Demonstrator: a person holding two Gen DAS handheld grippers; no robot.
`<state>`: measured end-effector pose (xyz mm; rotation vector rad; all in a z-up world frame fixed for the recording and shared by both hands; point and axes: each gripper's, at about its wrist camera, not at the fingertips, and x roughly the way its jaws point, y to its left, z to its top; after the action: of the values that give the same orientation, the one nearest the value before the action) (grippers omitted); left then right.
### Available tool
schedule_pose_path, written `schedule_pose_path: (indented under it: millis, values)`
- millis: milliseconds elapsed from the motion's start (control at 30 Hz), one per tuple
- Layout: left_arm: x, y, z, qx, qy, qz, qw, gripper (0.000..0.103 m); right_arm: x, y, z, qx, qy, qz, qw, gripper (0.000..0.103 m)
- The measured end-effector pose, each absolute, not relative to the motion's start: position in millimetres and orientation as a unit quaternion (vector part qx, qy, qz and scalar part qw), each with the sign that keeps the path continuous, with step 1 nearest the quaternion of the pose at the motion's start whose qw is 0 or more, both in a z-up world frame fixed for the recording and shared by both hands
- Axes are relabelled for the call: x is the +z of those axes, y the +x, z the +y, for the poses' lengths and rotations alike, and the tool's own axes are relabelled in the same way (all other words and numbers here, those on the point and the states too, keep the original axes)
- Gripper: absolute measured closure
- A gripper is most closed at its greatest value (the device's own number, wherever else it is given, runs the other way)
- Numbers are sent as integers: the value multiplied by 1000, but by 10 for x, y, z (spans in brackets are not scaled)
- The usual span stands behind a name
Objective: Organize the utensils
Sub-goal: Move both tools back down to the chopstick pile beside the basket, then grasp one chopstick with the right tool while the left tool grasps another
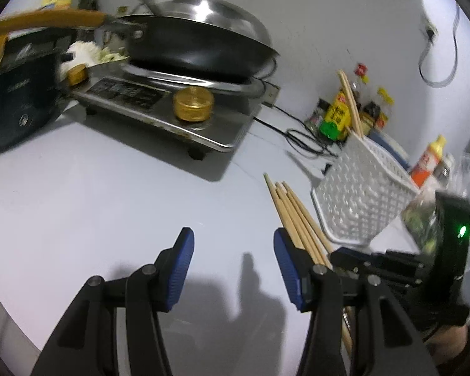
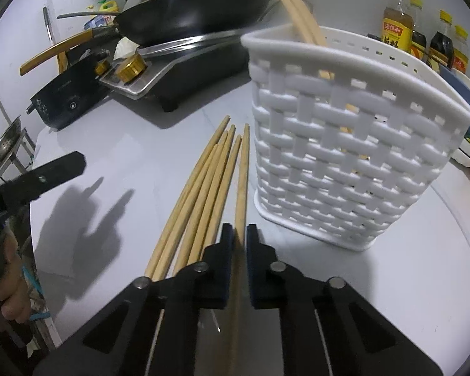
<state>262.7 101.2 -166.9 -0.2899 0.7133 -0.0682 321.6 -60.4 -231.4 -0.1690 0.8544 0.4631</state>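
Several loose wooden chopsticks (image 2: pixel 200 188) lie side by side on the white counter, just left of a white woven utensil basket (image 2: pixel 344 156). Two more chopsticks (image 2: pixel 297 9) stand inside the basket. My right gripper (image 2: pixel 240 230) is shut on the rightmost loose chopstick (image 2: pixel 242 172), near its thick end, low over the counter. In the left wrist view my left gripper (image 1: pixel 233 238) stands open over bare counter with nothing between its fingers. The chopsticks (image 1: pixel 294 213) lie just beyond its right finger, and the basket (image 1: pixel 360 194) stands further right.
A stove (image 1: pixel 159 106) with gold knobs carries a black wok (image 1: pixel 197 47) and steel lid at the back left, beside a black appliance (image 1: pixel 15 100). Sauce bottles (image 2: pixel 423 34) stand behind the basket. A black cable (image 1: pixel 297 134) runs between stove and basket. A person's hand (image 2: pixel 6 282) is at the left edge.
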Motion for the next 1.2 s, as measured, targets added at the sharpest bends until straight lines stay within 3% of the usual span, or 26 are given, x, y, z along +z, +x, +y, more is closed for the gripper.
schedule_pose_path:
  millis: [600,900,1200]
  values:
    - [-1915,2823,220,-80,-27,416,905,49,-2141,2934,-1002,260,-84,377,885,97]
    - [-1946,2782,133,-61,25,426,902,49,-2187,2954,-1056,267,-79,382,881,97]
    - [-1869,2764,299,-53,13,424,904,48,-2233,2966,-1124,266,-76,390,878,97]
